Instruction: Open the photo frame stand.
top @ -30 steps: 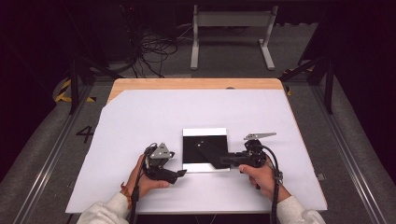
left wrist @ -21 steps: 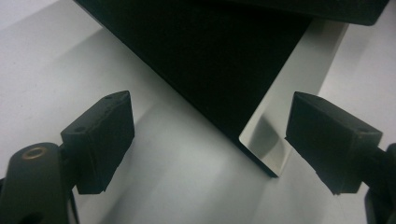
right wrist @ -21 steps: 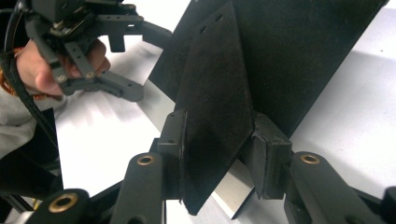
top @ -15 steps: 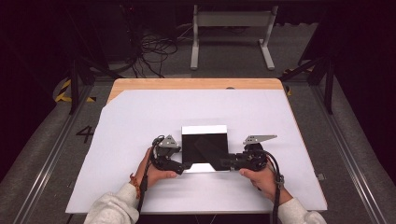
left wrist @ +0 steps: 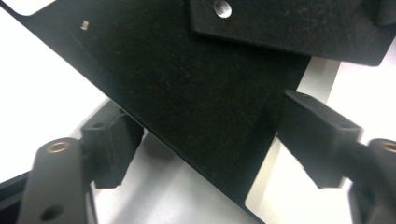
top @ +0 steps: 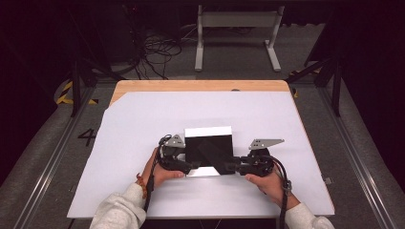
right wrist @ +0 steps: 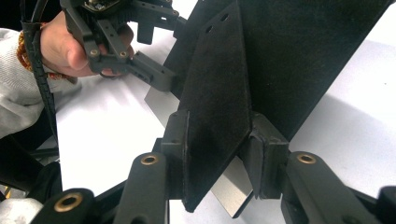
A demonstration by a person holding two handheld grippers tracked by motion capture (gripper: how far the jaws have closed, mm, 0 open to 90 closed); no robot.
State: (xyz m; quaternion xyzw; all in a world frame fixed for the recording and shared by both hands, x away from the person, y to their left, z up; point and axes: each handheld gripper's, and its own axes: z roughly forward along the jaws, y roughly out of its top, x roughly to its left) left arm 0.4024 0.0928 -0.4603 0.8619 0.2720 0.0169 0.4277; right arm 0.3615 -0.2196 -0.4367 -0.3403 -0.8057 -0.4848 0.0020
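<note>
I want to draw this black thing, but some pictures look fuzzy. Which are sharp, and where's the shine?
High view: dark room, white table cover bright, black sheet small but clear. Left gripper view: the sheet and finger pads look blurry up close. Right gripper view: sharper, with a grey shiny strip under the flap.

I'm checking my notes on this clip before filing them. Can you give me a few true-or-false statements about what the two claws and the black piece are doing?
1. The right claw grips a black flap of the folder between its pads. True.
2. The black folder rests on a bare wooden tabletop. False: it lies on a white sheet covering the table.
3. The left claw is clamped tight on the folder. False: its pads stand apart on either side of the folder's corner, having just been closing.
4. A metal stud shows on the folder. True.
</note>
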